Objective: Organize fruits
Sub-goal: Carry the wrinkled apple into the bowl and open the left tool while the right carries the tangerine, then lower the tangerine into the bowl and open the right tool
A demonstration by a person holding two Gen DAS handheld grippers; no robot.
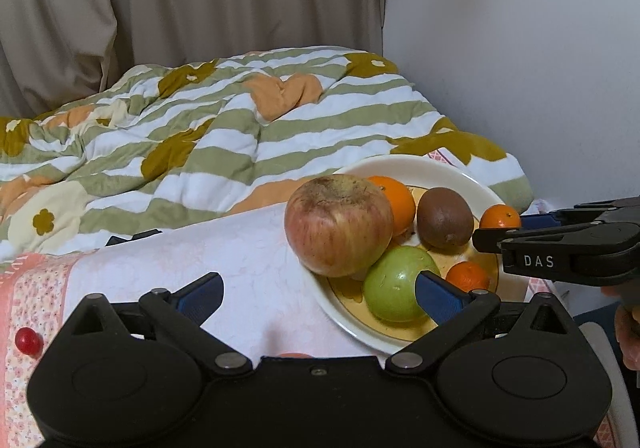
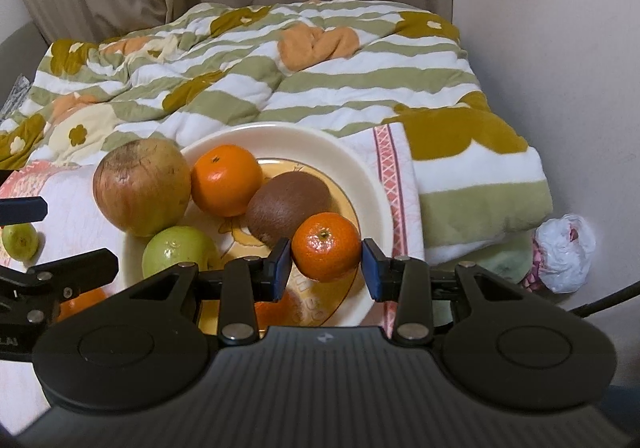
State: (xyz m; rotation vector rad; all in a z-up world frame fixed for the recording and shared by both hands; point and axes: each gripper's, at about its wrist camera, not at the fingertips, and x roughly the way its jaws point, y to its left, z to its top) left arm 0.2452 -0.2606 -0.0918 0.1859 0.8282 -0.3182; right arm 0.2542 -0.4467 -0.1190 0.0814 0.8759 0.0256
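A cream plate (image 2: 360,168) on a pink-patterned cloth holds a big red apple (image 2: 142,186), an orange (image 2: 226,180), a brown kiwi (image 2: 286,204) and a green apple (image 2: 178,250). My right gripper (image 2: 326,268) is shut on a small mandarin (image 2: 326,246) over the plate's near right side, beside the kiwi. I cannot tell if the mandarin rests on the plate. In the left wrist view my left gripper (image 1: 318,284) stands wide open at the plate's left edge with nothing between its pads. Its right finger (image 1: 436,296) overlaps the green apple (image 1: 394,284). A second mandarin (image 1: 467,275) lies in the plate.
A small green fruit (image 2: 20,242) and a small red round thing (image 1: 28,340) lie on the cloth left of the plate. A striped flowered blanket (image 2: 280,80) is bunched behind the plate, with curtains beyond. A white plastic bag (image 2: 564,252) sits by the wall. A person's hand (image 1: 628,332) shows at the right edge.
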